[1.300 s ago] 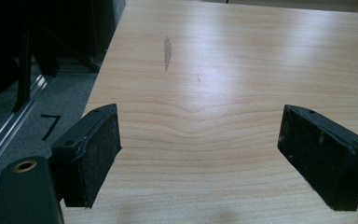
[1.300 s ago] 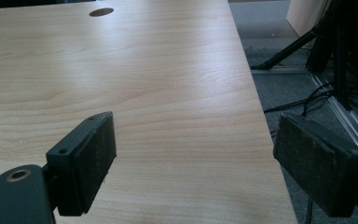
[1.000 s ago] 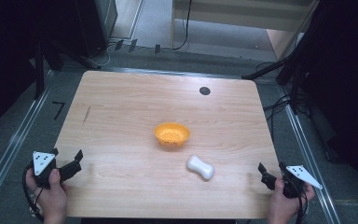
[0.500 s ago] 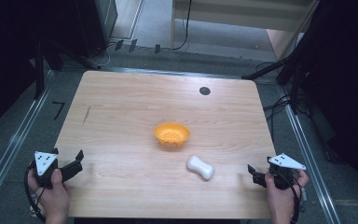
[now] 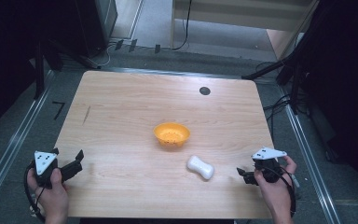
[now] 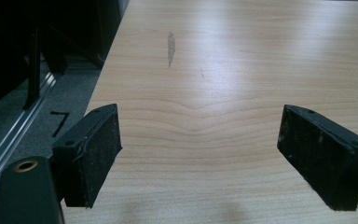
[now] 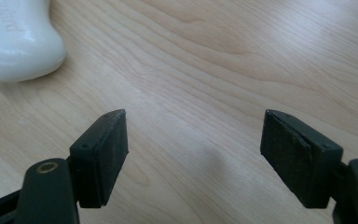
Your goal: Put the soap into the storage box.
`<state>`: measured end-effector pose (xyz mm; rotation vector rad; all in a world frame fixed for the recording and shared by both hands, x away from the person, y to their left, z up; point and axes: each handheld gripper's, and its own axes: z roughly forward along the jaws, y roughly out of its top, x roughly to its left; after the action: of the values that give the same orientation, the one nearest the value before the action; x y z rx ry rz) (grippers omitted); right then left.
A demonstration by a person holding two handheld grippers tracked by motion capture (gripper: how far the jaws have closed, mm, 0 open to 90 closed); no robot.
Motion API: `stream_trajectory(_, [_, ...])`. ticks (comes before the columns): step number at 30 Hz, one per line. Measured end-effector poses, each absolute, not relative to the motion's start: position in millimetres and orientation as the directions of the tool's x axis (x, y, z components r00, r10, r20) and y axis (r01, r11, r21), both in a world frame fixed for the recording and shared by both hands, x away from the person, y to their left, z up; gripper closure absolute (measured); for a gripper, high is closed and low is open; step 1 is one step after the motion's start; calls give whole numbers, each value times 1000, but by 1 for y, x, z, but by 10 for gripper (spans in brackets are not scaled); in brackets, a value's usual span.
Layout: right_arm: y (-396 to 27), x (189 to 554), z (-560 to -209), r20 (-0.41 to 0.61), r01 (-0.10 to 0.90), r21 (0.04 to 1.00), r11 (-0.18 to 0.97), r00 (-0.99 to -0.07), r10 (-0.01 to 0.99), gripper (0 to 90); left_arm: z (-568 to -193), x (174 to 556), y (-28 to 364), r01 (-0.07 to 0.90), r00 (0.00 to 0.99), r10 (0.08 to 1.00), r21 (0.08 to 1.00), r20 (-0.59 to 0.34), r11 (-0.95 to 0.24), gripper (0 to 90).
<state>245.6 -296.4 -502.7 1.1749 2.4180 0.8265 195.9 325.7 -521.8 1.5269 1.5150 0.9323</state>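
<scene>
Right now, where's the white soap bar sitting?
In the high view the white soap bar lies on the table, just below and right of the orange bowl, apart from it, with the right gripper to its right.

One orange bowl (image 5: 172, 134), one white soap bar (image 5: 200, 167), two tools.

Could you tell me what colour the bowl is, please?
The bowl is orange, with small dark specks inside; it shows best in the high view.

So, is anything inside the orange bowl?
Nothing shows in the orange bowl: just its orange inner surface with small dark specks. The near wall hides a little of its inside.
</scene>
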Motion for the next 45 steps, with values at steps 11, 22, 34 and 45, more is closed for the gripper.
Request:
stream_trajectory(11, [-270,254,-490,-64,567,570,596,-692,719,264,-522,195,326,427,29,999,904,-24,9,138])
stream_trajectory(22, [-235,260,-486,-57,527,525,668,-762,645,277,-522,196,326,429,26,999,903,-29,15,138])
stream_trajectory(34, [-204,262,-481,-36,488,516,704,-808,588,277,-522,196,327,431,28,999,902,-30,15,138])
stream_trajectory(45, [-182,265,-484,-27,486,496,720,-820,572,278,-522,196,327,432,28,999,902,-32,17,138])
